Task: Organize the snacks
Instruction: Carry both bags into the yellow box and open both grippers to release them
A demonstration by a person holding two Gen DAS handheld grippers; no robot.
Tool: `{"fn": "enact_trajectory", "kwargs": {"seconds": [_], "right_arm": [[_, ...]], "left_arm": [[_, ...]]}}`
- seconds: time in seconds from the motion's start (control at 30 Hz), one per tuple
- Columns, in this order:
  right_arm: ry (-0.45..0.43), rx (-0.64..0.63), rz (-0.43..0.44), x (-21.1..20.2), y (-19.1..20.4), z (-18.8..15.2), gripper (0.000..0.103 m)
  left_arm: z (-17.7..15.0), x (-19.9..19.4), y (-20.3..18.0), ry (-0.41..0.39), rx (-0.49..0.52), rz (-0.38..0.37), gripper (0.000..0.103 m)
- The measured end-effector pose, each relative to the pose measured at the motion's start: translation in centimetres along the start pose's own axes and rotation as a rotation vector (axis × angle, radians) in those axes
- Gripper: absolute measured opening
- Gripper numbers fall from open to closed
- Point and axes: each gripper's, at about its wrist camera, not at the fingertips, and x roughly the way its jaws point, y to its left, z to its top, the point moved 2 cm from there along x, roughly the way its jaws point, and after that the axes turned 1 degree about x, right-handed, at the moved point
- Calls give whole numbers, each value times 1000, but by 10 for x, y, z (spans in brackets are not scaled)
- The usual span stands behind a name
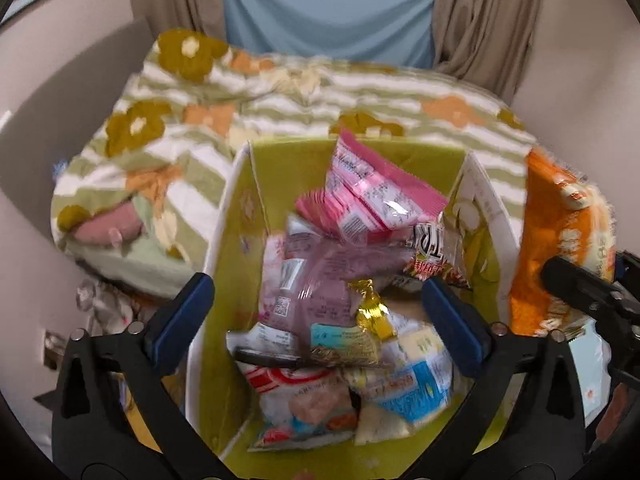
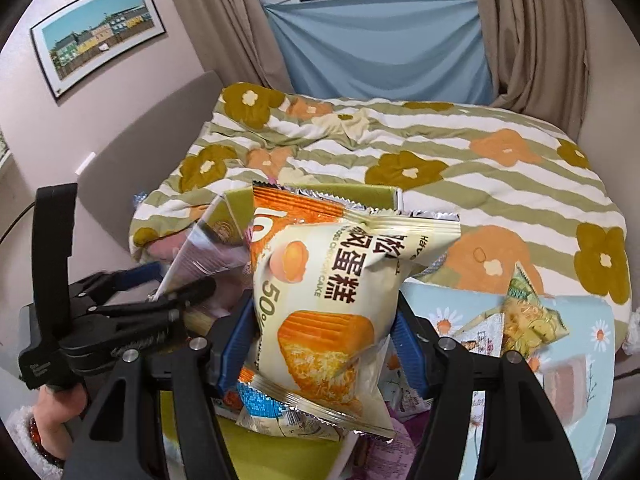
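Observation:
A green box (image 1: 240,216) with white flaps holds several snack packets, among them a pink packet (image 1: 372,192), a purple one (image 1: 320,276) and a gold-wrapped one (image 1: 372,312). My left gripper (image 1: 320,316) is open and empty, hovering over the box. My right gripper (image 2: 324,340) is shut on an orange and cream cake packet (image 2: 332,288), held upright beside the box's right flap. That packet also shows at the right of the left wrist view (image 1: 560,240). The green box shows behind it in the right wrist view (image 2: 240,204).
A bed with a striped floral quilt (image 2: 440,148) lies behind the box. A light blue floral surface (image 2: 472,308) at right holds a gold-green packet (image 2: 528,320). Curtains and a blue cloth (image 2: 380,44) hang at the back. The left gripper's body (image 2: 120,320) is at left.

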Motion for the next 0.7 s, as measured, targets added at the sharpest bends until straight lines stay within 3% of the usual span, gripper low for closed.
{"fn": "enact_trajectory", "kwargs": {"seconds": [0.2, 0.7], "right_arm": [[23, 14, -34, 3, 3, -3, 60], [129, -80, 70, 44, 19, 20, 60]], "left_arm": [[-14, -4, 2, 37, -8, -61, 103], [-27, -27, 24, 43, -70, 45, 103]]}}
